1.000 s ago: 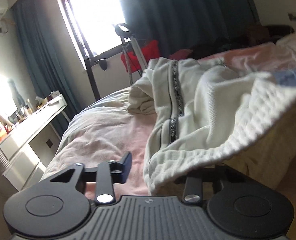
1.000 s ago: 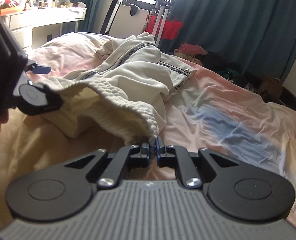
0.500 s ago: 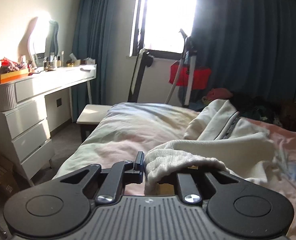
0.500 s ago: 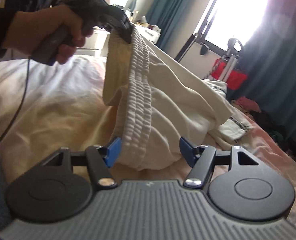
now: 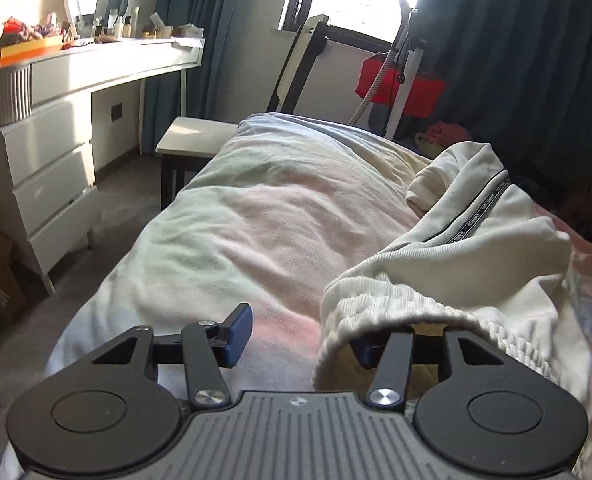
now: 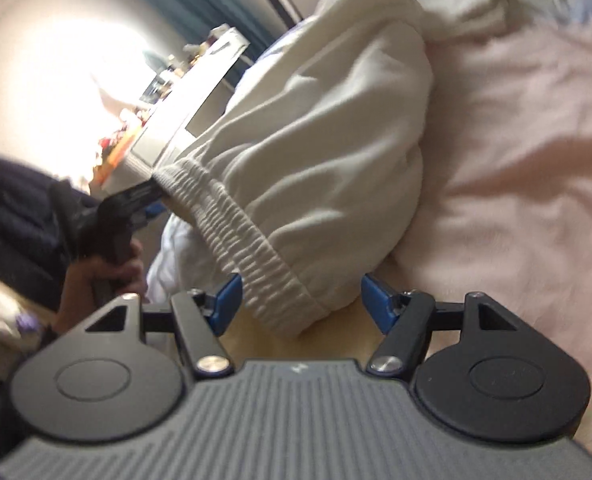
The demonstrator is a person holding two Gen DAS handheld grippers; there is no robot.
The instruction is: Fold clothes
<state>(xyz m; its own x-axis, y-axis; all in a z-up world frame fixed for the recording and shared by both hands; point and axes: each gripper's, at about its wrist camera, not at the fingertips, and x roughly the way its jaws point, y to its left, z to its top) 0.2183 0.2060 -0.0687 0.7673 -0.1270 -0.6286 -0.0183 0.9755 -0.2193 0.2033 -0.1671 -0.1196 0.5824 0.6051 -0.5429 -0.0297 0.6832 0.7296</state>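
A cream sweatpant with a ribbed elastic waistband (image 5: 435, 312) and a dark logo stripe lies on the bed. My left gripper (image 5: 299, 338) is open; the waistband drapes over its right finger, and its left fingertip (image 5: 238, 334) is bare. In the right wrist view the same garment (image 6: 335, 148) hangs from the left gripper (image 6: 136, 200), held in a hand. My right gripper (image 6: 299, 306) is open, with the waistband end (image 6: 280, 280) lying between its blue-padded fingers.
The bed has a pale pink and green blanket (image 5: 256, 232). A white dresser and desk (image 5: 56, 120) stand at left, with a stool (image 5: 196, 136) by the bed. Dark curtains, a window and a red bag (image 5: 399, 80) are at the back.
The right gripper opened, let go of the waistband and rolled sideways. The left gripper swung to face the window and lifted the waistband, which stays hung on its right finger.
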